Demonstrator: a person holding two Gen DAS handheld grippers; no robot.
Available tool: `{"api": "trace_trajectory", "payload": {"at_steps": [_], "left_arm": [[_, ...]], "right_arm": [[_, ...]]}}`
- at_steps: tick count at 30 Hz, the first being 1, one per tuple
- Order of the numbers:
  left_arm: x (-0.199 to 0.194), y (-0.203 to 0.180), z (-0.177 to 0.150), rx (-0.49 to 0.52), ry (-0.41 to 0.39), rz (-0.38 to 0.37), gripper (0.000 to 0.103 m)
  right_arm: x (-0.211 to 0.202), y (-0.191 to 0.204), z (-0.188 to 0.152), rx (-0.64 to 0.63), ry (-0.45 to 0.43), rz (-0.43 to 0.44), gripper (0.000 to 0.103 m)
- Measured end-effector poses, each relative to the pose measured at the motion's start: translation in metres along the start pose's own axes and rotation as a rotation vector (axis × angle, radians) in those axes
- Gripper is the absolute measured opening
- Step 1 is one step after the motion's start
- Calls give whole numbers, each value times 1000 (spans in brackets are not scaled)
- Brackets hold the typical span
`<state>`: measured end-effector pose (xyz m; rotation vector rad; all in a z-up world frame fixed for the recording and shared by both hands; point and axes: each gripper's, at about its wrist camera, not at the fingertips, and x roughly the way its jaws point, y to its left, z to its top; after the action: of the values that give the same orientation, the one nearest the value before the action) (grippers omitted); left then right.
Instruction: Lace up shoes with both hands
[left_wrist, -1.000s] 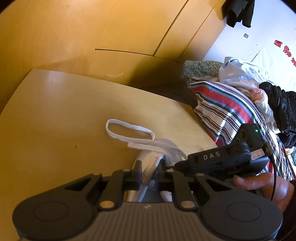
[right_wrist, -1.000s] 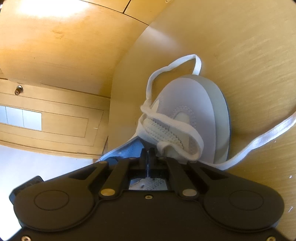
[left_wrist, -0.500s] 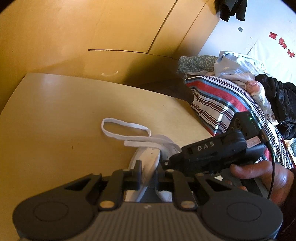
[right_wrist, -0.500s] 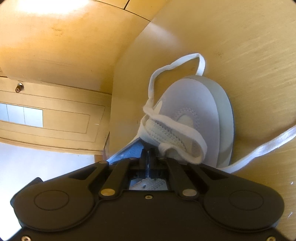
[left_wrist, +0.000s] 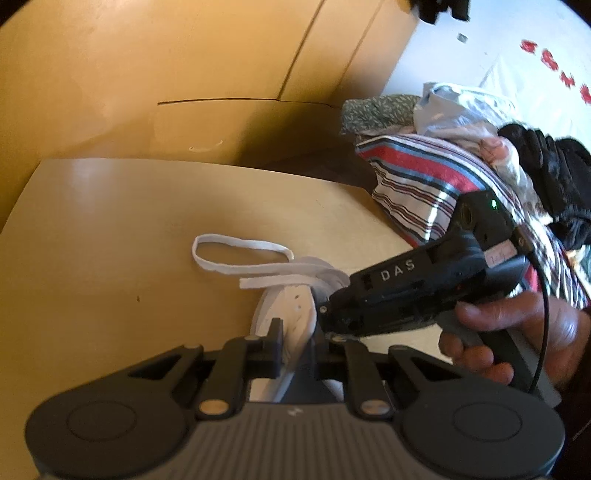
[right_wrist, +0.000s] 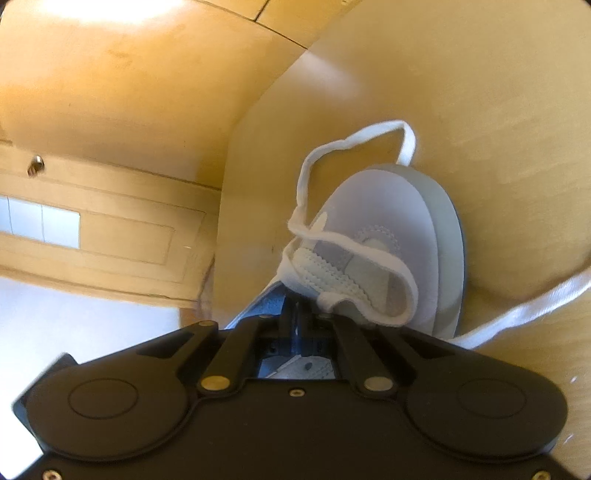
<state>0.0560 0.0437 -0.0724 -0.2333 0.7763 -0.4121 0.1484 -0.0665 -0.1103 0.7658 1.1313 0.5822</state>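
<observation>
A white shoe (left_wrist: 291, 314) with a grey sole (right_wrist: 447, 229) lies on a pale wooden table (left_wrist: 110, 258). Its flat white lace (left_wrist: 240, 245) makes a loop beyond the toe and crosses the upper (right_wrist: 369, 254). A loose strand (right_wrist: 524, 306) trails off to the right. My left gripper (left_wrist: 297, 343) is shut on the shoe's side wall. My right gripper (right_wrist: 293, 317), held by a hand (left_wrist: 517, 332), is shut with its tips against the shoe's throat (left_wrist: 325, 310), where a lace end runs in. Whether it pinches the lace is hidden.
A striped cloth (left_wrist: 424, 177) and a heap of clothes (left_wrist: 535, 166) lie past the table's right edge. Wooden cabinet fronts (left_wrist: 184, 74) rise behind the table. A panelled wooden door (right_wrist: 110, 229) shows beyond the table's left edge.
The left wrist view has rolled a little. The right gripper's body has tilted up at its rear. The shoe and the lace loop have barely shifted, and both grips are unchanged.
</observation>
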Motion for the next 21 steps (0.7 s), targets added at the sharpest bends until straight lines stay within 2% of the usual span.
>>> {"api": "trace_trajectory", "payload": {"at_steps": [2,4,8,11,17,21], "left_arm": [[0,-1,0,19,1,6,14],[0,-8,1,86,0,27,14],[-1,-18,0,197,-12,73,14],[0,-22,1,244,-20,87,14],[7,-23,8,275,-26,99,20],[9,-23,11,245,-37,102,12]], "right_arm": [[1,4,0,-40,4,-23,0],[2,6,1,-68,10,-39,0],[0,-5,3,-44,31,-11,0],[0,-9,6,-37,45,2,0],[-5,-7,3,-57,48,-2,0],[-8,-8,3,-68,53,2,0]]}}
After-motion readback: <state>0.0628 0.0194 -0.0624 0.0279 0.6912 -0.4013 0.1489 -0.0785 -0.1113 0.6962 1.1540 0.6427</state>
